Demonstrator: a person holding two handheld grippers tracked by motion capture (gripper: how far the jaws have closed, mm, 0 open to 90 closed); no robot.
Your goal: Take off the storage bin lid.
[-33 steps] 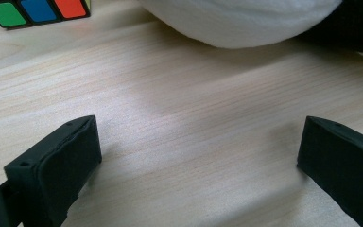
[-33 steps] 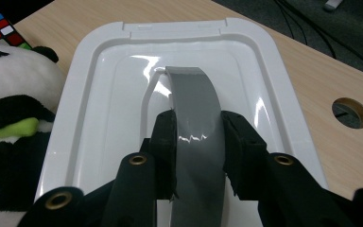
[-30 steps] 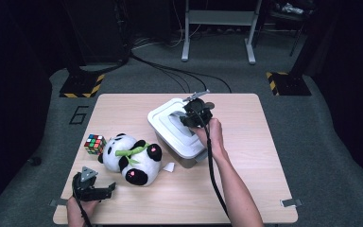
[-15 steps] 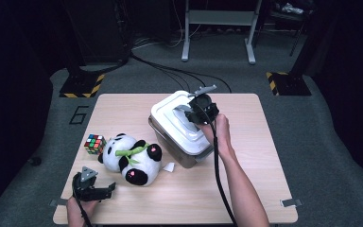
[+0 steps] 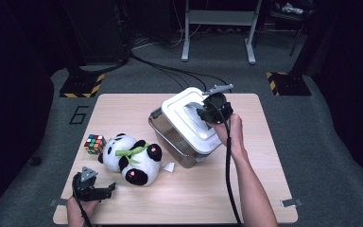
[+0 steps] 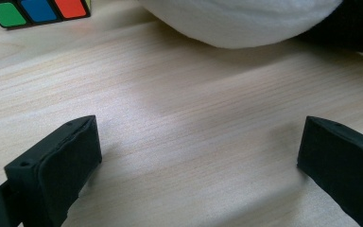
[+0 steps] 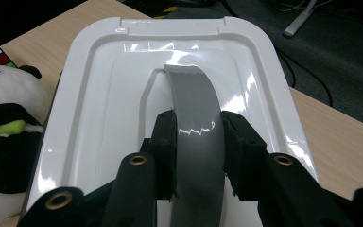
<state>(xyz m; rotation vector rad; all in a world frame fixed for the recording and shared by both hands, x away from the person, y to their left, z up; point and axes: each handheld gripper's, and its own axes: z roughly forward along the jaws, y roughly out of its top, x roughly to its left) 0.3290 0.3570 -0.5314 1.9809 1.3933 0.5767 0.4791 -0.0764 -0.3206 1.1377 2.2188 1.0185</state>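
Observation:
A clear storage box (image 5: 172, 137) with a white lid (image 5: 189, 123) hangs tilted over the middle of the table. My right gripper (image 5: 207, 112) is shut on the grey handle (image 7: 196, 118) in the middle of the lid (image 7: 99, 104); its pads (image 7: 166, 137) press on the strap from both sides. I cannot tell whether the box's lower edge still touches the table. Near the front left corner, my left gripper (image 5: 108, 190) rests low on the wood, open, with bare table between its jaws (image 6: 198, 156).
A plush panda (image 5: 132, 158) lies left of the box, a colour cube (image 5: 94, 143) beside its head. The left gripper view has the panda's white belly (image 6: 246, 19) and the cube (image 6: 38, 10) just ahead. The wooden table (image 5: 264, 189) has free room at the right and front.
The right gripper has risen and moved right with the handle in it, so the box has come up off the table and tilted. The left gripper has stayed put.

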